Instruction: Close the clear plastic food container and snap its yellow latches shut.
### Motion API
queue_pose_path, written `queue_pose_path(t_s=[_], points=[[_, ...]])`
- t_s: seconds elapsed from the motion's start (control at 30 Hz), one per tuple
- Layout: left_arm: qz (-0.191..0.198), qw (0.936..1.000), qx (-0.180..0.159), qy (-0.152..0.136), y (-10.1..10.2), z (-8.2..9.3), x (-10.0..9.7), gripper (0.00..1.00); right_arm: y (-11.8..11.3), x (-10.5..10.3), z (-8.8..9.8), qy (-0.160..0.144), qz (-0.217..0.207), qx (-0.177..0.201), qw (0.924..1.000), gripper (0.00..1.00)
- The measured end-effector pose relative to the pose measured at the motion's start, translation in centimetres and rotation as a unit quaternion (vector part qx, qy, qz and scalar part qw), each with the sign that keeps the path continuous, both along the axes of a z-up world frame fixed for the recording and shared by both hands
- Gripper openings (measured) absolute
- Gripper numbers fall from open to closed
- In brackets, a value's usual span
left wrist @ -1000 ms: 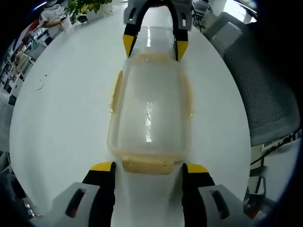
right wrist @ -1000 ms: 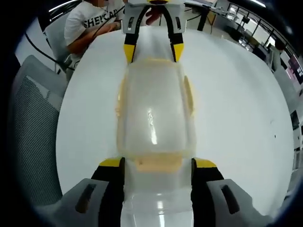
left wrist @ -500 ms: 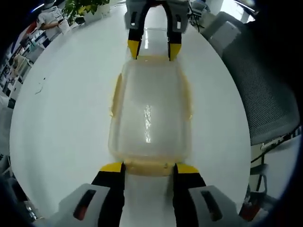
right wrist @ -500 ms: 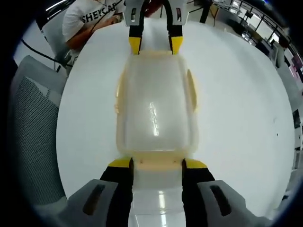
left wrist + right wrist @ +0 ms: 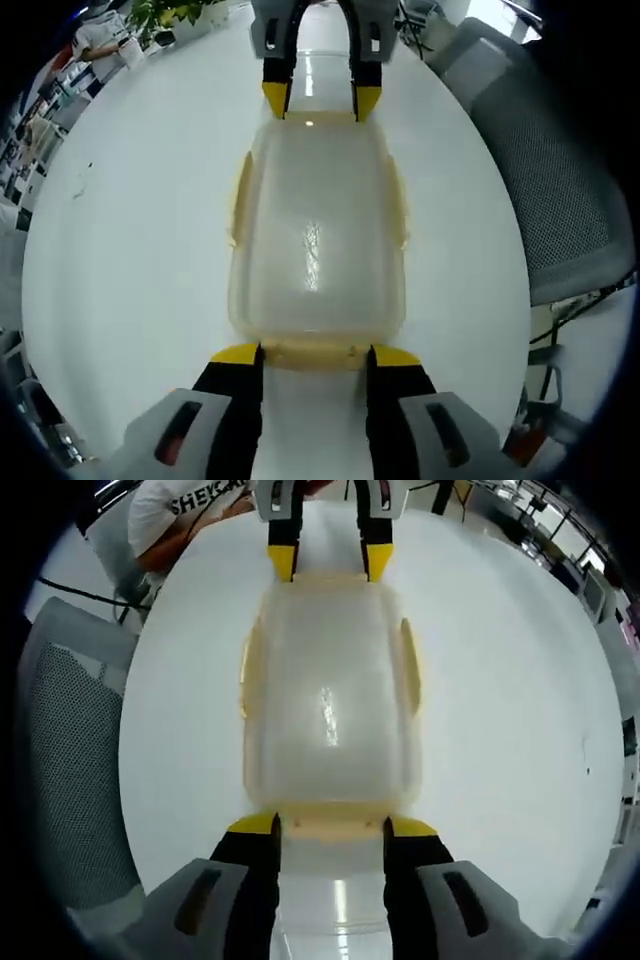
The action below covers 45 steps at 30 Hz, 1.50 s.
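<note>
A clear plastic container (image 5: 315,240) with its lid on lies lengthwise on the white table (image 5: 130,230). Yellow side latches (image 5: 240,200) run along its long edges. My left gripper (image 5: 316,355) is shut on the near yellow end latch (image 5: 315,354), a jaw against each side of it. At the far end my right gripper (image 5: 321,100) holds the opposite latch. In the right gripper view the same container (image 5: 330,695) runs away from me. My right gripper (image 5: 331,825) grips its end latch (image 5: 330,823), and the left gripper (image 5: 330,562) sits at the far end.
A grey mesh chair (image 5: 560,180) stands at the table's right edge, seen again as a chair (image 5: 60,740) on the left. A person in a white T-shirt (image 5: 180,515) sits beyond the table. Potted plants (image 5: 180,12) stand at the far edge.
Both grippers' jaws have narrowed from a wide stance onto the end latches. Over the last half second they have stayed put, and the container has not moved.
</note>
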<state>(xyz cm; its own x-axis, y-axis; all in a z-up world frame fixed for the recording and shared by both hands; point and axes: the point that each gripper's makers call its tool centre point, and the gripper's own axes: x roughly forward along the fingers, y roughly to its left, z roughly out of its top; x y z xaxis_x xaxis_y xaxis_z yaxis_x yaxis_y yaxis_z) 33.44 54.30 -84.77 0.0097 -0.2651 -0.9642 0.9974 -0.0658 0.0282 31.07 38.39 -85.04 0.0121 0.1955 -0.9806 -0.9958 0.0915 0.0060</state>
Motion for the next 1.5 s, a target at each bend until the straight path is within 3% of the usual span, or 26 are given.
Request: queue_pose_path(t_s=[0.13,0.43,0.63,0.73,0.9,1.0,1.13,1.37,1.5], points=[[-0.006,1.0,0.006,0.001,-0.1,0.1,0.0,0.36,0.0,-0.1,0.2,-0.004,0.019,0.004,0.9998,0.39],[0.005,1.0,0.008,0.0,-0.1,0.3,-0.2,0.34,-0.2,0.0,0.2,-0.004,0.009,-0.001,0.9999,0.37],[0.014,0.9999,0.009,0.001,-0.1,0.3,-0.5,0.34,-0.4,0.0,0.6,0.011,0.012,0.044,0.9989,0.37],[0.021,0.9995,0.021,-0.01,0.0,0.3,-0.6,0.34,-0.2,0.0,0.4,0.003,0.018,0.041,0.999,0.37],[0.031,0.9986,0.044,-0.003,0.2,0.4,-1.1,0.34,0.0,0.0,0.6,-0.007,0.047,0.042,0.998,0.37],[0.043,0.998,0.045,-0.008,0.9,1.1,-0.9,0.34,0.6,0.2,1.0,0.005,0.037,0.061,0.9975,0.37],[0.054,0.9973,0.049,-0.004,1.6,1.8,-1.1,0.34,1.4,0.3,2.2,0.0,0.054,0.061,0.9967,0.37],[0.065,0.997,0.041,0.003,1.2,3.1,-1.6,0.34,1.0,0.5,2.8,-0.007,0.074,0.053,0.9958,0.36],[0.05,0.9975,0.049,0.002,0.8,4.0,-1.7,0.34,0.6,0.3,3.8,-0.001,0.073,0.051,0.996,0.36]])
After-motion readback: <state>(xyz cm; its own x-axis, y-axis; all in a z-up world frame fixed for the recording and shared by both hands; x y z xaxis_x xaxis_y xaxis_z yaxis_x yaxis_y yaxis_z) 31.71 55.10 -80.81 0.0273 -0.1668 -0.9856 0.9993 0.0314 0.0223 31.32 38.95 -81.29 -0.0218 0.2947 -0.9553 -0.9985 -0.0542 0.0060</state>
